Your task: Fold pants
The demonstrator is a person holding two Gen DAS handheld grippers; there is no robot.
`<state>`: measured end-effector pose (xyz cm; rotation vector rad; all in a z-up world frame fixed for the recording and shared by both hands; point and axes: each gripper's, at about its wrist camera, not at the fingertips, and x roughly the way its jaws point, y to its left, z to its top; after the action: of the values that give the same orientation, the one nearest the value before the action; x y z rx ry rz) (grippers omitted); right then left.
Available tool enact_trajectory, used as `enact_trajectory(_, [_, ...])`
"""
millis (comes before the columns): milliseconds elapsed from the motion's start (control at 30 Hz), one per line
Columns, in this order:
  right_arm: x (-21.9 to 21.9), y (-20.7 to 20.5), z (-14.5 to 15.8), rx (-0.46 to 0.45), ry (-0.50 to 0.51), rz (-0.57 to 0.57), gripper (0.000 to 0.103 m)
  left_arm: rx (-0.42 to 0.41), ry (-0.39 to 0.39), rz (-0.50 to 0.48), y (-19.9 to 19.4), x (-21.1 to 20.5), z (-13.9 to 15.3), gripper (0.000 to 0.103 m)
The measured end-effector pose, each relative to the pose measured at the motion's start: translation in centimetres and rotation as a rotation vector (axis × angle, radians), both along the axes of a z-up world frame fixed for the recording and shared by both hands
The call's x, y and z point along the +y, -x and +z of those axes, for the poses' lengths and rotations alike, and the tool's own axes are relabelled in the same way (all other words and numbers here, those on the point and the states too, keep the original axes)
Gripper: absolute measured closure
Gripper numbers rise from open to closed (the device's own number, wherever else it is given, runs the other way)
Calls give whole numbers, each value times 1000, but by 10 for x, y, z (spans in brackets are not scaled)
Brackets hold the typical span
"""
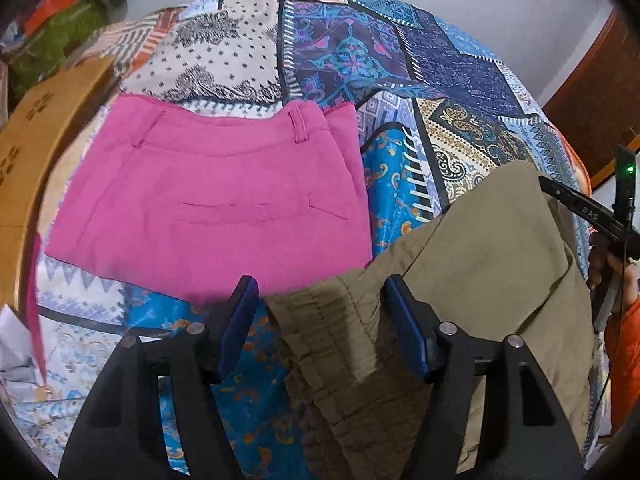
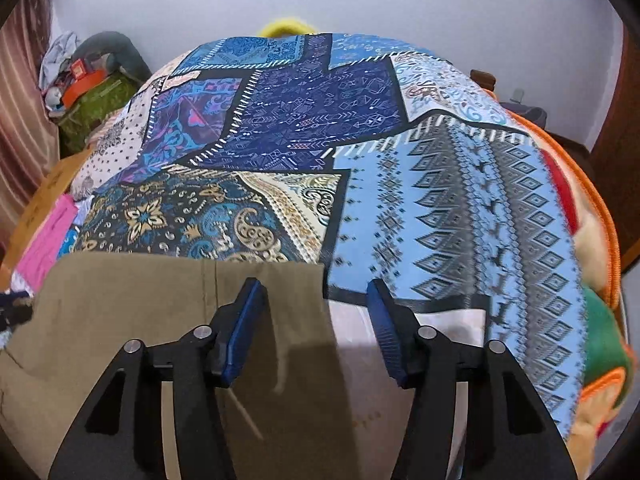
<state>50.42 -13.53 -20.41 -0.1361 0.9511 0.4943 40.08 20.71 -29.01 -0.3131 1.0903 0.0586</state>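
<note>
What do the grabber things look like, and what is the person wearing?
Each gripper, left and right, has black forked arms with round silver bolts and two blue ribbed pads. In the left view, the other tool's black bar carries pale letters and a small green light, with a thin cable hanging down. The person's sleeve is orange.

soft even light, blurred fisheye edges

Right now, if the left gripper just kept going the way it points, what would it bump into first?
Most likely the olive pants: their gathered waistband lies between the open left gripper fingers. Depth is hard to judge.
</note>
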Motion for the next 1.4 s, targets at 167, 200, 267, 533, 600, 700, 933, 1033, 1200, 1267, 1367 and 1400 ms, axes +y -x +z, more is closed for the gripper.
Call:
enact_trajectory(167, [12,7,4,-13,45,42,86,-2,99,41,2,10,-4,48])
enact_trajectory(200, [15,10,4,-34,69,52,88,-6,96,42,2,9,-3,49])
enact_trajectory(267, [18,16,6,-75,105,47,90,-19,59,31,4,5,0,51])
enact_trajectory(533, [18,34,33,-228,174,19,92,-76,-78,31,9,1,28,52])
enact_trajectory(600, [16,36,44,-247,171,13,92,-106,-123,32,11,-4,43,52])
enact_trajectory(700, [13,43,64,-282,157,5,92,-146,-145,34,17,-6,65,52])
enact_trajectory(933, [-9,74,118,-343,77,-18,92,-263,-209,12,43,-25,128,52])
enact_trajectory(1033, [-18,90,141,-373,55,-35,92,-308,-254,-6,56,-39,154,52])
enact_trajectory(1200, [-37,116,173,-413,25,-59,92,-376,-289,-34,80,-58,192,52])
enact_trajectory(1267, [-45,127,183,-421,13,-65,92,-393,-299,-46,91,-64,201,52])
enact_trajectory(1367, [-54,146,194,-435,0,-67,92,-407,-323,-66,109,-74,207,52])
enact_trajectory(1400, [-57,155,196,-437,-5,-65,92,-408,-326,-72,116,-76,207,52])
